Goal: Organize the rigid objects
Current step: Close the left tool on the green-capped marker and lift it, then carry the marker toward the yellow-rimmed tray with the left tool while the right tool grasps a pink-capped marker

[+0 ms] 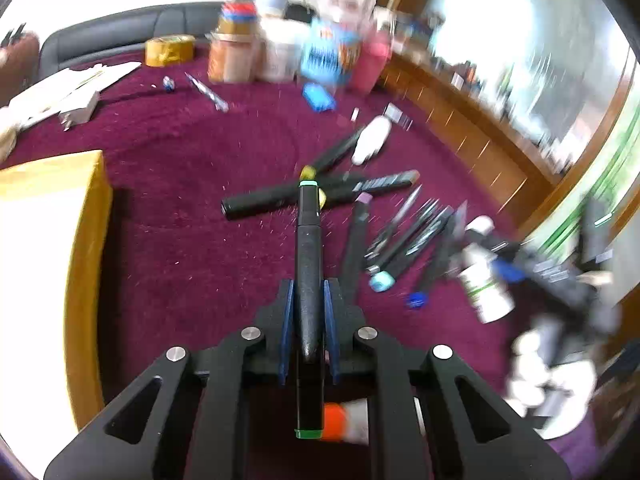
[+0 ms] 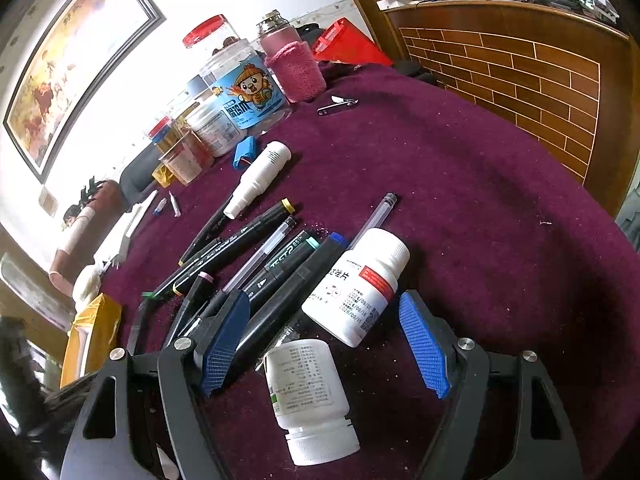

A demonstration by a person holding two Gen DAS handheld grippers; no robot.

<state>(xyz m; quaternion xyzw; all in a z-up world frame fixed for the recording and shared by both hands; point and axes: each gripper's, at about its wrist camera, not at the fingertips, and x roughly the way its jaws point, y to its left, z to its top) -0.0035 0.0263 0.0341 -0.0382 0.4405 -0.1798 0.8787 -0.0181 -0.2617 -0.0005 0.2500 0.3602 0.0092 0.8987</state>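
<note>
My left gripper (image 1: 309,312) is shut on a black marker (image 1: 308,256) with a teal tip, held above the purple cloth table. Beyond it lie more black markers (image 1: 280,200) and a pile of pens (image 1: 408,236). My right gripper (image 2: 324,340) is open, its blue pads on either side of two white pill bottles: one with a red label (image 2: 360,284) and one lying nearer (image 2: 308,396). Its left pad (image 2: 224,340) is against the markers and pens (image 2: 256,264). A white tube (image 2: 260,176) lies further back.
A yellow-rimmed box (image 1: 86,248) stands at the left; it also shows in the right wrist view (image 2: 92,336). Jars, a blue snack tub (image 2: 244,88) and a pink flask (image 2: 292,64) stand at the table's far side. A wooden brick-pattern cabinet (image 2: 540,80) is behind.
</note>
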